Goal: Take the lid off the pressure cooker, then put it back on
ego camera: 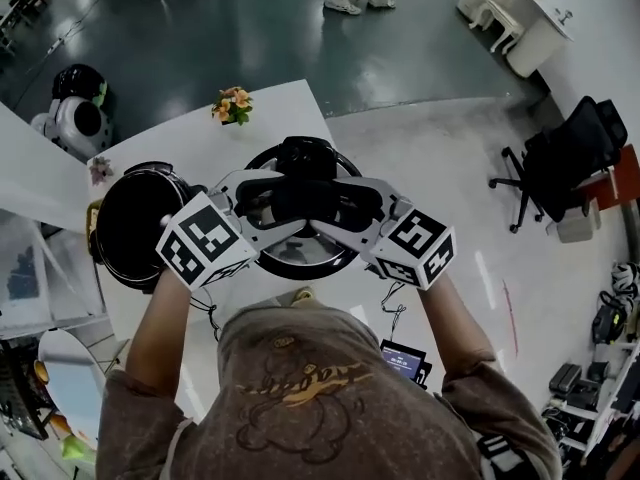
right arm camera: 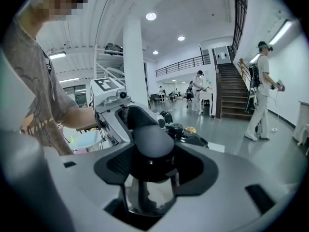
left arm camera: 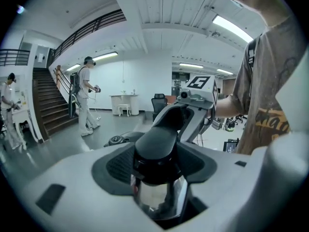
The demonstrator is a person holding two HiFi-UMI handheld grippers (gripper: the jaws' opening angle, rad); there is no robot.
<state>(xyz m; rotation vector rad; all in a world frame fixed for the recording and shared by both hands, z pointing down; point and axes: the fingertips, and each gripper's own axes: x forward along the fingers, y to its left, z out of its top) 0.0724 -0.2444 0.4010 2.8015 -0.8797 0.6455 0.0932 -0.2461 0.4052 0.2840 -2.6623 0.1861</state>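
Lid point(ego camera: 297, 256) hangs over the white table point(ego camera: 282, 108); left gripper point(left arm camera: 157, 166) and right gripper point(right arm camera: 148, 168) both clamp its black handle point(ego camera: 312, 204), 1 from each side. Pot point(ego camera: 130, 223) stands beside.

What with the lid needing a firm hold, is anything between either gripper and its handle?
Nothing visible. The left gripper and the right gripper each clamp one end of the black handle directly, facing each other across the lid.

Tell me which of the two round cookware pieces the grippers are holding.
The middle one, the lid right before the person: the left gripper and right gripper clamp its black handle. The black pot to its left stands untouched.
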